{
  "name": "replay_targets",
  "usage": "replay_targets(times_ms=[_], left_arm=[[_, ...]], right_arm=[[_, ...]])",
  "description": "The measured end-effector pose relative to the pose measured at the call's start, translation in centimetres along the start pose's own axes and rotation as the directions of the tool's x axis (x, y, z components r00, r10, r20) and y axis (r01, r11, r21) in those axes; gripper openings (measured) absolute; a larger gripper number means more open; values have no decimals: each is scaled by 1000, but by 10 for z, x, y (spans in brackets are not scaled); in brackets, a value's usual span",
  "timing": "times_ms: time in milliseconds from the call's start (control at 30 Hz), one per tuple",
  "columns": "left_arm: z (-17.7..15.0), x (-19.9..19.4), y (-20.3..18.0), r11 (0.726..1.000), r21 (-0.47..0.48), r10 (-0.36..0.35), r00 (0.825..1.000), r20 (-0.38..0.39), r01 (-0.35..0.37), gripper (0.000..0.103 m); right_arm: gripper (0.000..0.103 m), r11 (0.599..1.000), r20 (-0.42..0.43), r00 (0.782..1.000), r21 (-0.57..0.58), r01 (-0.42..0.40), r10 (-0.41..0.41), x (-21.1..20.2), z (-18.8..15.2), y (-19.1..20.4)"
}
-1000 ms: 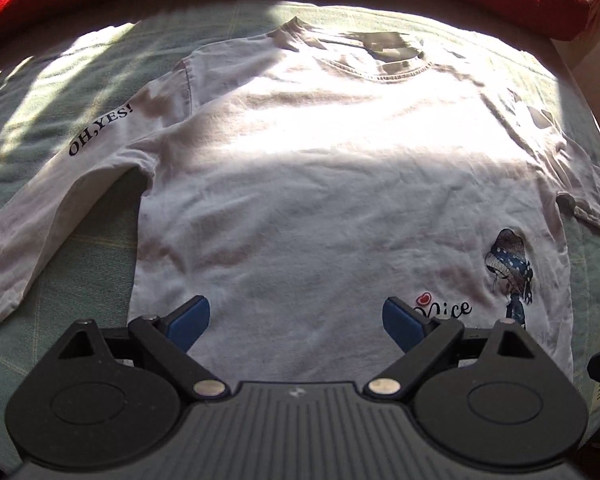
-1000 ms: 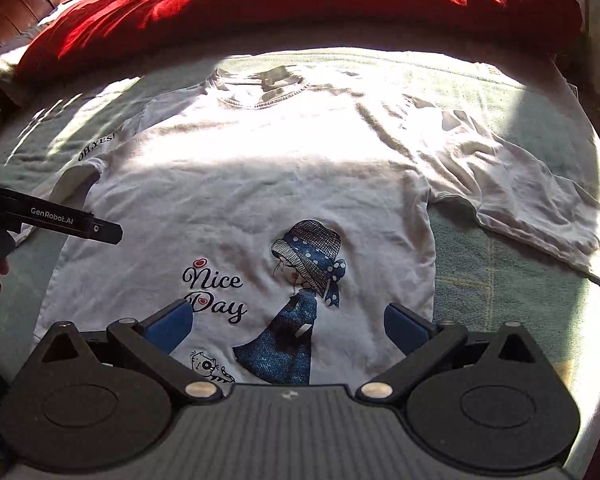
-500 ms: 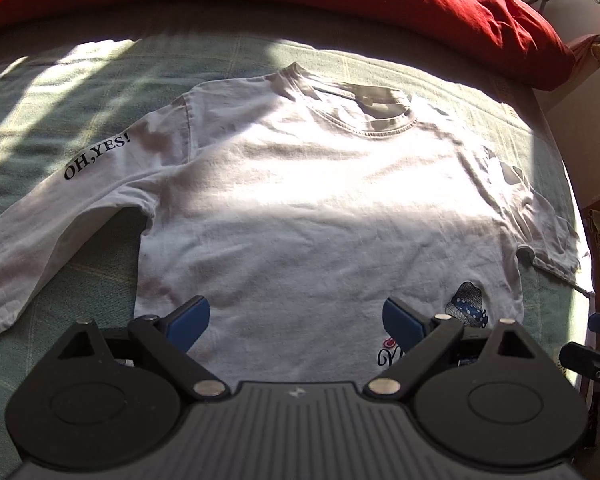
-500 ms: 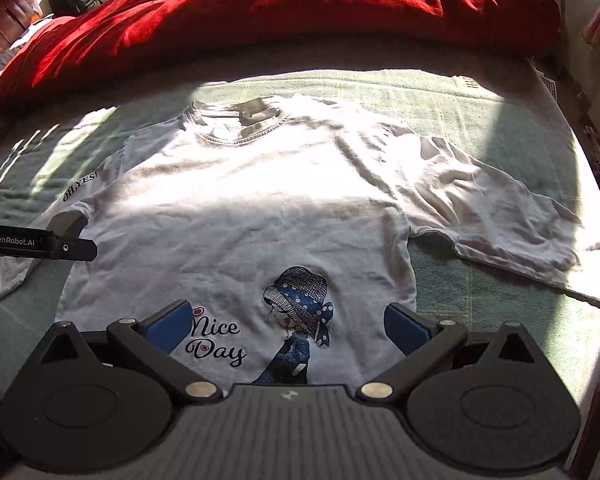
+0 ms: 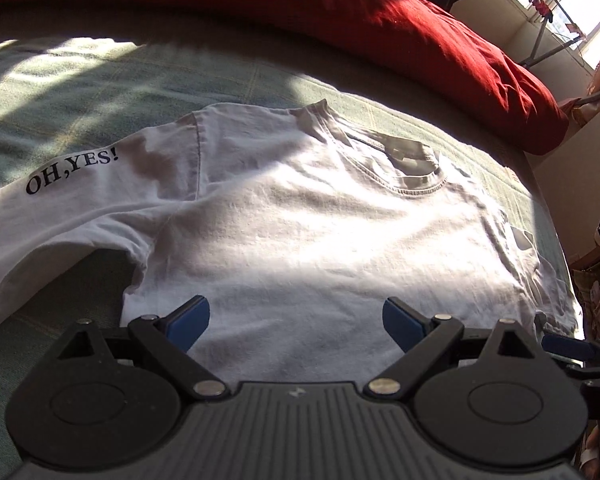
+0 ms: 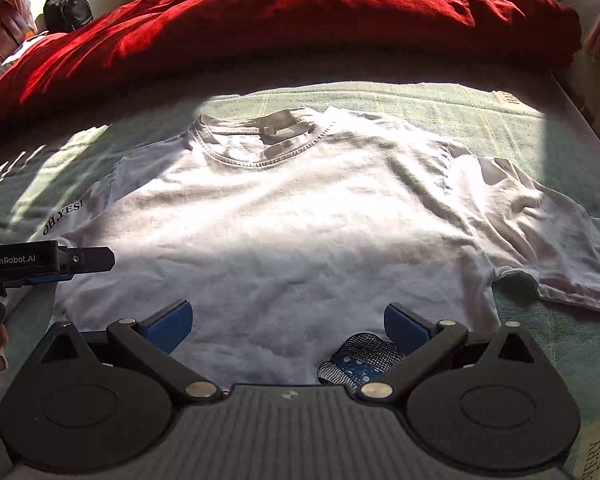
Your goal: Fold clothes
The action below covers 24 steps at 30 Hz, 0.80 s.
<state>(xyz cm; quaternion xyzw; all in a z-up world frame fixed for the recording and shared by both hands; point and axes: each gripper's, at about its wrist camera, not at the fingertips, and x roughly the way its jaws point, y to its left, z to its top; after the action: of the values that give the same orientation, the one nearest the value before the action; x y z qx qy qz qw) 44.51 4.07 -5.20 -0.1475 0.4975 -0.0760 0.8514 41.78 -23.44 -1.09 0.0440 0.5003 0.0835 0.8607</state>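
matt creased cloth T-shirt (image 6: 300,232), probably cotton

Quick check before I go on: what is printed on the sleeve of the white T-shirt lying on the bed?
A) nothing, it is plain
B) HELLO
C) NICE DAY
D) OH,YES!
D: the black letters "OH,YES!" run along one sleeve of the white cotton T-shirt, which lies spread flat on the pale green bedspread; the right wrist view shows the same lettering at the shirt's left edge.

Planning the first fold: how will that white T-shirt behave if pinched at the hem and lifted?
The white T-shirt looks thin and wrinkled, so it will probably sag from the pinch. Its sleeve lies loose and would likely trail. Spread flat on the bedspread, it may drag.
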Motion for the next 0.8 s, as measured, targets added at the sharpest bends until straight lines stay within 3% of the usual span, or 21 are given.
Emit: replay_targets(times_ms=[67,133,200,367,433,600,800], left_arm=[[-14,8,11,1000,-26,-1,1000,3,1,93],[-29,6,22,998,-56,-27,998,54,30,93],[-38,-2,27,996,-70,-42,996,76,47,93],[-17,-14,36,979,-191,-68,997,43,75,93],[1,-16,33,975,-200,-77,993,87,93,93],[57,5,11,969,-164,-155,973,168,183,93],[99,56,-4,938,-187,-268,953,138,291,93]], right_arm=[[103,1000,21,1000,-25,-1,1,21,-4,8],[103,998,30,1000,-62,7,-5,39,-15,13],[103,996,-5,1000,-83,11,-11,53,-30,8],[103,981,6,1000,-192,25,-24,45,-49,-10],[103,986,9,1000,-163,27,-25,38,-35,-22],[103,997,106,994,-76,32,-24,44,24,-45],[103,995,145,989,-100,-4,18,79,90,-50]])
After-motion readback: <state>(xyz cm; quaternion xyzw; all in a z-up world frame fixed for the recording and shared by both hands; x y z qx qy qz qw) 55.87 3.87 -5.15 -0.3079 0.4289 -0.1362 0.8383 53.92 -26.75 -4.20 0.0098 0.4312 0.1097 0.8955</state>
